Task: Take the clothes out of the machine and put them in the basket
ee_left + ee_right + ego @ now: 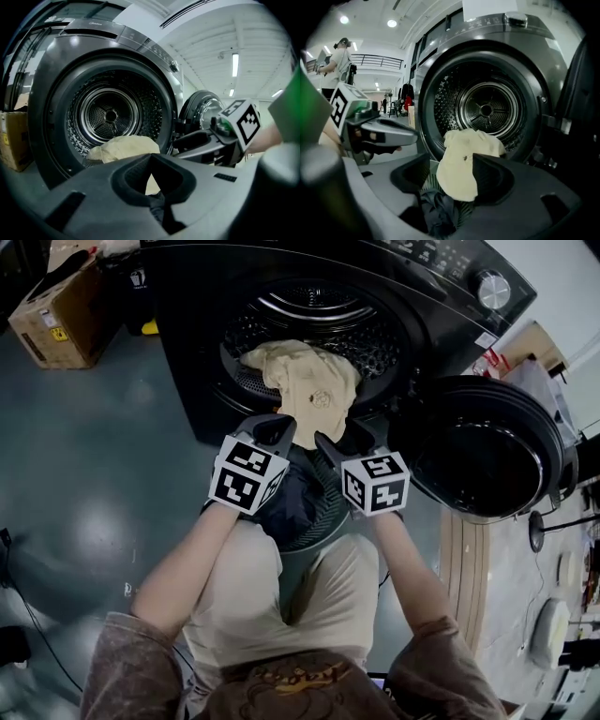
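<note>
Hanging out of the washing machine's (183,343) drum mouth, a cream garment (309,390) is draping over the front rim, its lower end dangling above the basket (330,512) (dark clothes (289,498) are already lying in it). The right gripper (452,164) is standing with its jaws about half apart, the garment's loose end hanging between them, not clamped. The left gripper (150,159) is hovering just beside it, its jaw tips closed together and gripping nothing. The round door (487,446) is standing open at the right.
</note>
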`<state>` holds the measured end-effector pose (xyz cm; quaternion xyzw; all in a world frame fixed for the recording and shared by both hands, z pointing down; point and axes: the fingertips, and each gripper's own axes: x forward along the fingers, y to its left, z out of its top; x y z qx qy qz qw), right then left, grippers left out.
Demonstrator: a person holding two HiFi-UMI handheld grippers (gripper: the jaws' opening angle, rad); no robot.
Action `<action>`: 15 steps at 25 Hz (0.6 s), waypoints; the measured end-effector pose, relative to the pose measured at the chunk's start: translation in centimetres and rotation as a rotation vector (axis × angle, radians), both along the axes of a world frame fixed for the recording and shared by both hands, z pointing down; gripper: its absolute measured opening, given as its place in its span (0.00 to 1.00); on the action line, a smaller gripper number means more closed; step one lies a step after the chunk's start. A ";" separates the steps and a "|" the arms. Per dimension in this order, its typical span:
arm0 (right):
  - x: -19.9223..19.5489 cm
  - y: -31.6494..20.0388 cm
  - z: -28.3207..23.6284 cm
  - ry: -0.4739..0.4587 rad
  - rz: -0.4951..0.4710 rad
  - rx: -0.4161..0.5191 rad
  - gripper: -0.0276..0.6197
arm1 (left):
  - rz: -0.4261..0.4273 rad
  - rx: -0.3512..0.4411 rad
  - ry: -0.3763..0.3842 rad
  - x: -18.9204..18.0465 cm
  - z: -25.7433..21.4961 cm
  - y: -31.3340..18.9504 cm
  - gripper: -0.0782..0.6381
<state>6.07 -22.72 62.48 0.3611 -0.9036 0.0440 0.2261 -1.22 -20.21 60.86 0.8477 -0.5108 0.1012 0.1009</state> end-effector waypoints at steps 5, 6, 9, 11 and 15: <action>-2.3 -6.9 0.2 0.016 0.035 0.016 0.54 | -0.005 -0.006 0.014 -0.1 0.0 0.0 0.12; -2.7 -8.3 0.2 0.019 0.042 0.018 0.57 | -0.004 -0.007 0.018 -0.1 0.0 0.0 0.12; -4.0 -12.2 0.9 0.053 0.058 0.012 0.69 | 0.006 -0.008 0.017 -0.1 -0.2 0.2 0.12; -4.7 -14.5 1.7 0.080 0.065 -0.003 0.73 | 0.010 -0.011 0.019 -0.3 -0.2 0.4 0.12; -5.3 -17.7 3.8 0.138 0.085 -0.042 0.72 | 0.010 -0.023 0.027 -0.6 -0.2 0.5 0.12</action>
